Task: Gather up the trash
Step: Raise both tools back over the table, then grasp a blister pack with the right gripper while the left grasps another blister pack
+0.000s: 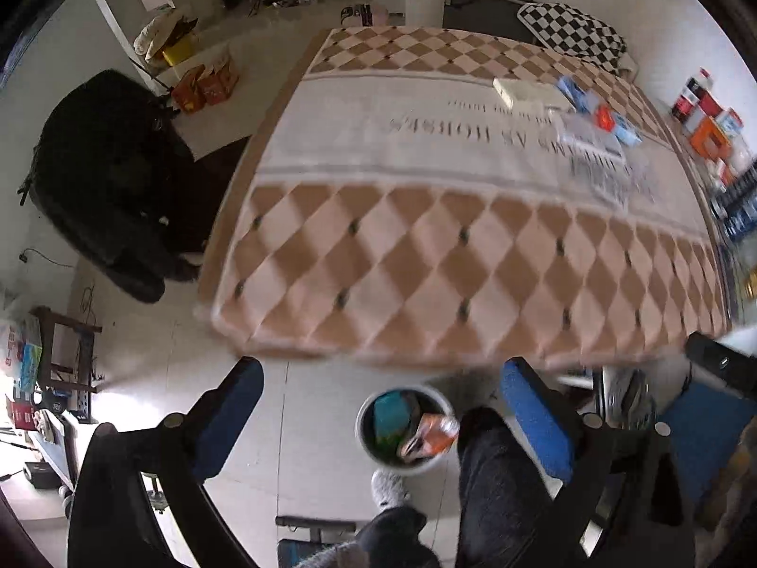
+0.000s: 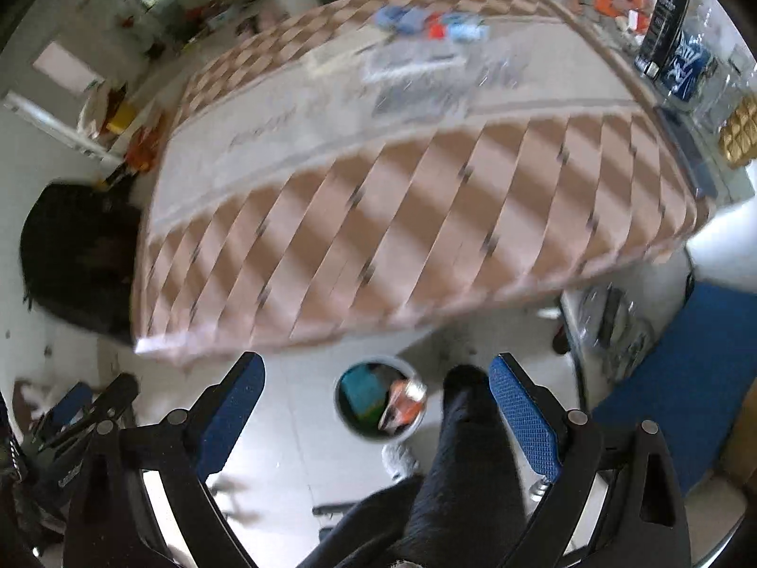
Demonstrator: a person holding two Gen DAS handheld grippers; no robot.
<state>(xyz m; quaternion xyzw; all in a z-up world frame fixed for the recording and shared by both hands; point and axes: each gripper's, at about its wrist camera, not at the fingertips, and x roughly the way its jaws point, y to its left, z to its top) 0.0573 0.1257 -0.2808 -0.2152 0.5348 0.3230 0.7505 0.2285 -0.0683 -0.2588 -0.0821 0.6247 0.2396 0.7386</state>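
on the floor at the bed's foot, a round trash bin (image 1: 404, 428) already holds wrappers; more litter (image 1: 586, 113) lies far up the checkered bedspread (image 1: 426, 265). left gripper (image 1: 392, 407) and right gripper (image 2: 376, 397) hover above, jaws spread, empty, ready to gather.

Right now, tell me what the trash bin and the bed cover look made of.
Trash bin: probably smooth plastic or thin metal; pale, even, rounded rim, but blur leaves it open. Bed cover: soft printed fabric, matte, with tan and cream diamonds and small dark tuft-like dots.
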